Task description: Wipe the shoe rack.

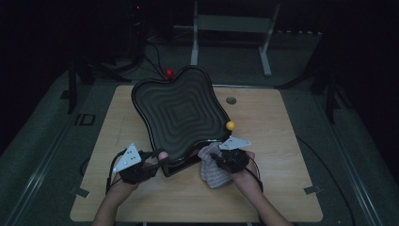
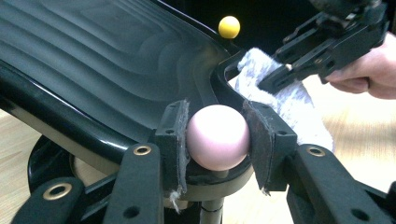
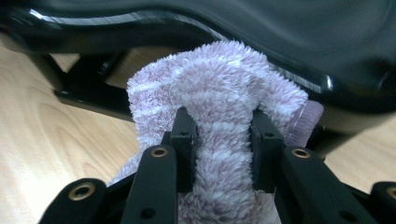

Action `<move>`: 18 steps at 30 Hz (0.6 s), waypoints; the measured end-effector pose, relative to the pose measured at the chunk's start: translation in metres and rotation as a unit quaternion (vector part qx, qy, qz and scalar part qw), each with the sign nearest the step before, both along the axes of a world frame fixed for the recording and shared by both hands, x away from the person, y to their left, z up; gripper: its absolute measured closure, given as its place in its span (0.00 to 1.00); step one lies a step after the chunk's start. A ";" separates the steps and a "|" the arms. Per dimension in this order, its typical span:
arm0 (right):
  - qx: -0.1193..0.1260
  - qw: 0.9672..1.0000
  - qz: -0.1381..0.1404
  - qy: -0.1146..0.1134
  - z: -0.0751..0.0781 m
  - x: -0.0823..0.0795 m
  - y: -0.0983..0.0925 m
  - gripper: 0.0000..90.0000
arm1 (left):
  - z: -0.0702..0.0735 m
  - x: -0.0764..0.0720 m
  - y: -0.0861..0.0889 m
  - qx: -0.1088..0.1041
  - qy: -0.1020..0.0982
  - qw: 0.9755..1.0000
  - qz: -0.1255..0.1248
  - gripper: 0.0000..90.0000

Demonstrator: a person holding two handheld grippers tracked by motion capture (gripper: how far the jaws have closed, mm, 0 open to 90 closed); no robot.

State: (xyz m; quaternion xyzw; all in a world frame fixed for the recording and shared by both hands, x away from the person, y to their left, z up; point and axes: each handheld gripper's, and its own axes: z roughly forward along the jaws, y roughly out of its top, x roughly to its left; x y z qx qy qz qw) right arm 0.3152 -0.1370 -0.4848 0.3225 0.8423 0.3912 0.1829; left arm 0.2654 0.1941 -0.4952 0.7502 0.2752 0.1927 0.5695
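While clamped on a pink ball (image 2: 217, 136) at the black tray (image 1: 181, 113) rim, lower left: left gripper (image 1: 149, 162). Lower centre-right, pinching a fuzzy cloth (image 1: 211, 170) beside the tray's edge: right gripper (image 1: 225, 159). Bare table (image 1: 273, 141) rightward. No readable writing.

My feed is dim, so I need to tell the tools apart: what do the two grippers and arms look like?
Both the left gripper and right gripper are black, with brass-ringed bolts, padded jaws, a pale grey three-cornered plate on top and a black trailing cable. The forearms are bare, with no sleeves in sight.

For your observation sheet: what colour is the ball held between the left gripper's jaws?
Pale pink ball, clearest in the left gripper view.
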 end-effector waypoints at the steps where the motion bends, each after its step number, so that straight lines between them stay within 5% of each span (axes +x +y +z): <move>1: 0.005 1.000 0.001 -0.003 0.005 -0.001 0.000 0.76 | 0.000 0.000 0.000 0.000 0.000 1.000 -0.001 0.67; 4: 0.017 1.000 0.001 -0.013 0.014 0.000 -0.001 0.76 | 0.000 0.000 0.000 0.000 0.000 1.000 0.000 0.67; 10: 0.005 1.000 0.009 0.008 0.000 0.005 0.003 0.76 | 0.001 0.000 -0.001 0.001 0.001 1.000 0.000 0.67; 18: 0.006 1.000 0.016 -0.021 0.012 0.006 0.011 0.76 | 0.001 0.001 0.000 0.002 0.002 1.000 -0.003 0.67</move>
